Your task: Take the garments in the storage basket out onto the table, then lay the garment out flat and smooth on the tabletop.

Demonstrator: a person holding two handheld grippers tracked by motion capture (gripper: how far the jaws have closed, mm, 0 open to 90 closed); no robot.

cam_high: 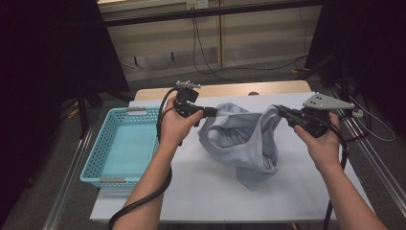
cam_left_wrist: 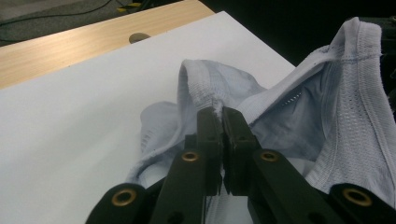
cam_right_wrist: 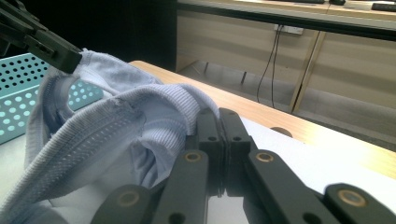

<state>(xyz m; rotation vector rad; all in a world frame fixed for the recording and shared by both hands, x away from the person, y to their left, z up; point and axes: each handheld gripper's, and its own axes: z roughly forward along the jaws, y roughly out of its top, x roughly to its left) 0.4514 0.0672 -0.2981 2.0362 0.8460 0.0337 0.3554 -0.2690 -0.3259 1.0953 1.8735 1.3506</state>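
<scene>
Pale blue-grey garment (cam_high: 244,139) held up between the two tools above the white sheet on the desk (cam_high: 210,191); its lower folds hang down and look to rest on the sheet, contact point hard to confirm. Left tool (cam_high: 214,112): jaws together, clamped on the ribbed hem of the garment, seen clearly in the left gripper view (cam_left_wrist: 222,122). Right tool (cam_high: 280,111): jaws together, pinching the opposite ribbed edge; in the right gripper view (cam_right_wrist: 219,122) the cloth bunches over the left jaw tip.

Surroundings: teal perforated basket (cam_high: 119,146) sits at the left edge of the desk, just beside the left forearm, apart from the garment. Bare wood strip of the desk runs along the far edge, with a round hole (cam_high: 253,93) in it. Beyond the desk, floor with black cables (cam_high: 206,62) trailing from a wall socket; dark stands and curtains on both sides. Nothing lies between the garment and the basket.

Writing: no label or brand readable on garment, basket or tools.

Hidden or unclear: garment type not certain, mesh panels and ribbed band visible, overall shape lost in folds. Near corner of the basket cut off by the left arm. Right forearm covers the sheet's right edge
</scene>
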